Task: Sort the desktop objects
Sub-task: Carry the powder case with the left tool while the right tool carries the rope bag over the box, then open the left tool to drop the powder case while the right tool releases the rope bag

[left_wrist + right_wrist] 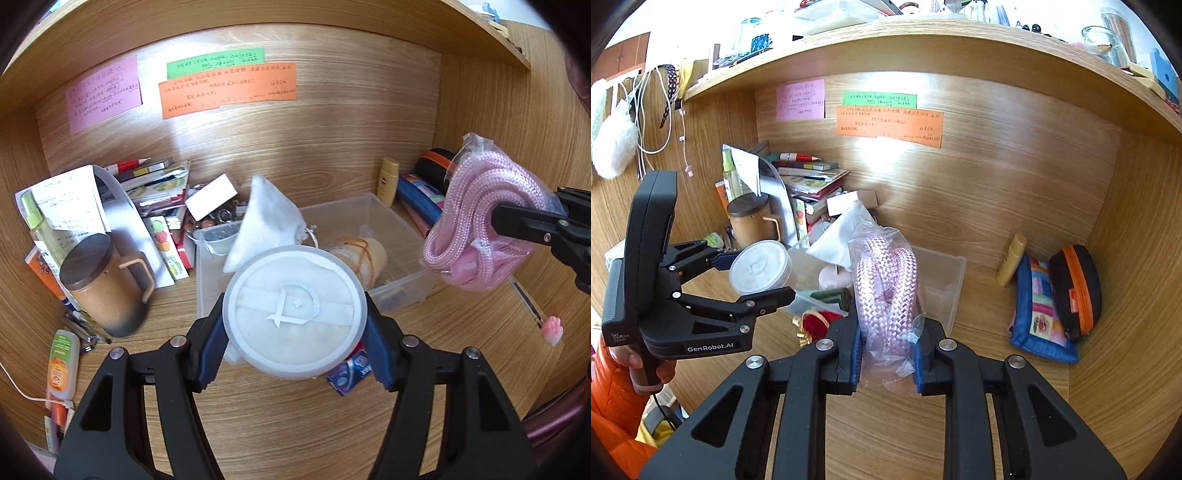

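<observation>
My left gripper (295, 325) is shut on a round white lidded container (295, 308), held above the desk just in front of the clear plastic bin (406, 286). It also shows in the right wrist view (759, 267). My right gripper (888, 350) is shut on a clear bag of pink braided rope (886, 288), held in the air in front of the bin (942, 291). The rope bag shows at the right of the left wrist view (484, 218). A white cloth pouch (264, 221) and a tan bottle (364, 256) lie in the bin.
A brown lidded mug (107, 284), books and papers (155, 184) and a spray bottle (35, 221) crowd the left. A yellow tube (389, 181), a blue patterned pouch (1039, 306) and a black-orange case (1075, 288) sit at the right. A blue packet (349, 373) lies under the container.
</observation>
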The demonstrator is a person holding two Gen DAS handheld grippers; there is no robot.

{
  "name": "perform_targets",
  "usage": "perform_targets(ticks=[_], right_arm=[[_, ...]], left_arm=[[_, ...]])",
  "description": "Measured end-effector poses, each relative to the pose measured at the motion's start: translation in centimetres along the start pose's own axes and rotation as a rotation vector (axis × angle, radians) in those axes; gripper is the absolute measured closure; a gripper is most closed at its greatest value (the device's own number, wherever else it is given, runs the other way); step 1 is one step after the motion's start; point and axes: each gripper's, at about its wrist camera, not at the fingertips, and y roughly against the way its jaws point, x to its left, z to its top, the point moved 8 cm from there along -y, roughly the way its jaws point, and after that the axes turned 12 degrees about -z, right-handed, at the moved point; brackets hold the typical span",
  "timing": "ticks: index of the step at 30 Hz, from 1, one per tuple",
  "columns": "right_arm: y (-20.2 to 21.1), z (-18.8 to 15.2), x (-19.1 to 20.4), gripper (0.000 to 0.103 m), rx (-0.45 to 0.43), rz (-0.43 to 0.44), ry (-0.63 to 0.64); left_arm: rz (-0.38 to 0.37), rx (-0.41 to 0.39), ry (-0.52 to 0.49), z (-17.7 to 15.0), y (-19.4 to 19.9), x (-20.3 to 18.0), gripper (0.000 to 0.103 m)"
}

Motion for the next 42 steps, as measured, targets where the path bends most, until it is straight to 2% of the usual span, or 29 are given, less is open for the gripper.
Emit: perform_targets(ticks=[12, 22, 30, 42], right_arm=[[-5.6, 2.8, 0.9, 0.084, 0.013, 0.032, 0.006], [-11.5, 3.7, 0.1, 0.084, 0.056, -0.035, 0.039], [-14.9, 3.8, 0.6, 0.084, 0.075, -0.057, 0.088], [-17.5, 3.1, 4.3, 0.074, 0.113, 0.022, 0.140]], left_arm=[[0.055, 0.027, 0.044, 1.1, -2.1, 4.6, 0.038], [0.058, 0.080, 0.091, 1.0, -5.3, 7.9, 0.038], [0.016, 0.119, 0.072, 0.6, -7.3, 7.4, 0.038], [-0.012, 0.129, 0.048, 0.6, -7.9, 6.5, 0.038]])
